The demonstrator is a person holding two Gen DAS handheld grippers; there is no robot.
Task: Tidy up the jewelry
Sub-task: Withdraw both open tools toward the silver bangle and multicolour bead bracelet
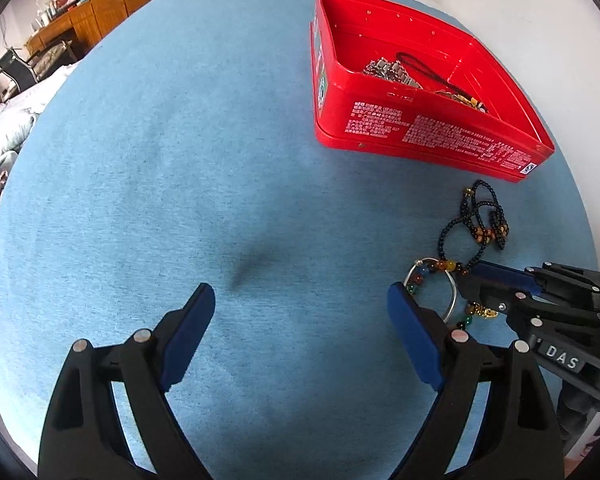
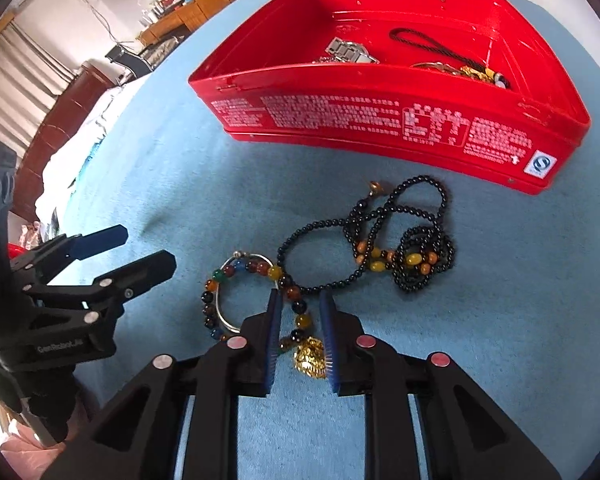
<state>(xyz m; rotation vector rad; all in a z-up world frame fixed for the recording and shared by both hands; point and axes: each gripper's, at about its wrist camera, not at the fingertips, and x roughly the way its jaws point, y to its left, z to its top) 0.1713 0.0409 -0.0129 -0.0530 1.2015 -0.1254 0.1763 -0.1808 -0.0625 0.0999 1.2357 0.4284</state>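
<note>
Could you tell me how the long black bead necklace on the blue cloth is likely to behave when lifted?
The black bead necklace lies in loose tangled loops, so it will probably hang floppy. Its smooth round beads may slip. It touches the coloured bead bracelet, so it might drag that along.

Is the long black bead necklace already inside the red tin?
No, the black bead necklace lies on the blue cloth in front of the red tin, outside its wall.
</note>
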